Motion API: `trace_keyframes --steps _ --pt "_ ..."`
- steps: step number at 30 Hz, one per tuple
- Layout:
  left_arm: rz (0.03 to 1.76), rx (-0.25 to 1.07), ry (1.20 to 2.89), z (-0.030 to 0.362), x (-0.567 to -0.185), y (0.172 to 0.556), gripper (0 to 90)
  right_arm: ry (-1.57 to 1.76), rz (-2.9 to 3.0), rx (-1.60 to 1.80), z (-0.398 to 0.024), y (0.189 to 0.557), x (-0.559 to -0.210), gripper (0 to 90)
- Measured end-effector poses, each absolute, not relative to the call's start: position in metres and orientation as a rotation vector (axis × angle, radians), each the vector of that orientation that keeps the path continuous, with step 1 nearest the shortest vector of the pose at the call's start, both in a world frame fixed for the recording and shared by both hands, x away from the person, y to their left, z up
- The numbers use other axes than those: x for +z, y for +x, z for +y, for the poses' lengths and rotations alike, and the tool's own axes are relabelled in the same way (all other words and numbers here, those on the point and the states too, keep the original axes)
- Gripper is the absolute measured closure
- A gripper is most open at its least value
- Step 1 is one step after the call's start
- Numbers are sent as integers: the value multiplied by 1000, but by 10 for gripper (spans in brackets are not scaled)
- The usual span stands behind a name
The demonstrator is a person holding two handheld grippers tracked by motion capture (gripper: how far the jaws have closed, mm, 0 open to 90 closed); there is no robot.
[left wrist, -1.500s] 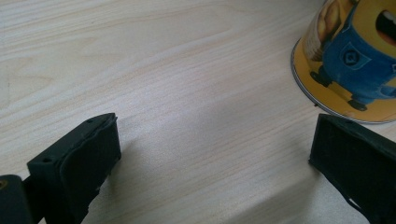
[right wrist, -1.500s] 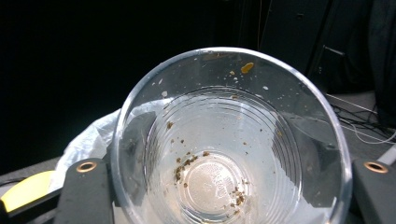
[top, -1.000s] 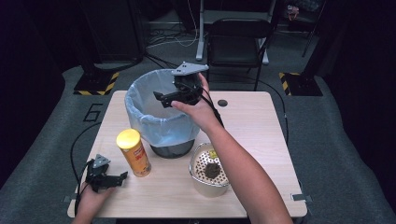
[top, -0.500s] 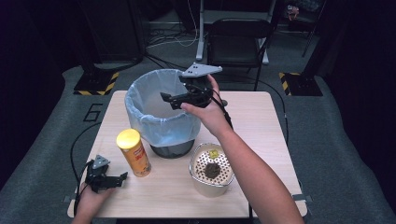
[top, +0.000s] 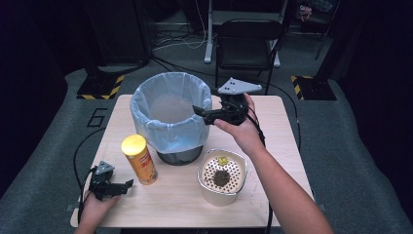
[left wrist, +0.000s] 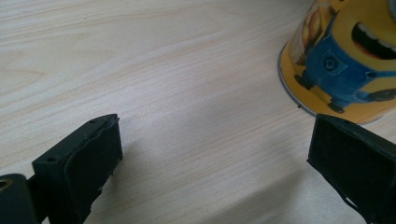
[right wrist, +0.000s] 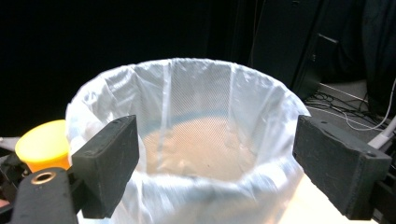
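Observation:
A bin lined with a pale blue bag [top: 168,114] stands at the table's back left. My right gripper [top: 200,113] hangs just off its right rim, jaws pointing left at it. In the right gripper view [right wrist: 215,154] the jaws have just been closing somewhat but still stand open with nothing between them; the bag's mouth [right wrist: 196,135] lies ahead. My left gripper [top: 127,185] rests open on the table at the front left. Its jaws [left wrist: 210,154] frame bare wood, with the yellow cartoon-printed can [left wrist: 345,60] just beyond the right jaw.
The yellow can [top: 140,159] stands upright in front of the bin. A metal bowl with a perforated insert [top: 202,180] sits front centre, holding a dark lump and a yellow scrap. The wooden table [top: 272,126] has free room at right. A black chair [top: 246,41] stands behind.
My right gripper has moved rightward and a little toward me, from over the bin's opening to beside its right rim. The left gripper has stayed put.

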State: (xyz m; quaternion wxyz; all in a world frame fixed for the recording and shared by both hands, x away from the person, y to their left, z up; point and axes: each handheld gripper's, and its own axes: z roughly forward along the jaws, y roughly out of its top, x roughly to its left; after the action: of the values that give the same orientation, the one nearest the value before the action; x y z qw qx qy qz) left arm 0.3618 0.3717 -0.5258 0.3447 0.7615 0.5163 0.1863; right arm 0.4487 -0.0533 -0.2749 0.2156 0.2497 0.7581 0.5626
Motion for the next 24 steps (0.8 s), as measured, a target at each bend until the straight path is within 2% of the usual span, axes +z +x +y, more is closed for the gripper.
trace_keyframes --steps 5,10,17,24 --pt "1317 496 1949 372 -520 359 27 706 2079 1578 -72 445 -282 149" --pt "1332 453 1918 373 -513 356 38 702 2052 1584 -85 440 -287 203" --pt "1293 462 1875 376 -498 349 48 685 2023 1556 -101 429 -295 275" --pt "1249 427 1856 376 -486 344 67 744 2029 1552 -121 422 -310 275"
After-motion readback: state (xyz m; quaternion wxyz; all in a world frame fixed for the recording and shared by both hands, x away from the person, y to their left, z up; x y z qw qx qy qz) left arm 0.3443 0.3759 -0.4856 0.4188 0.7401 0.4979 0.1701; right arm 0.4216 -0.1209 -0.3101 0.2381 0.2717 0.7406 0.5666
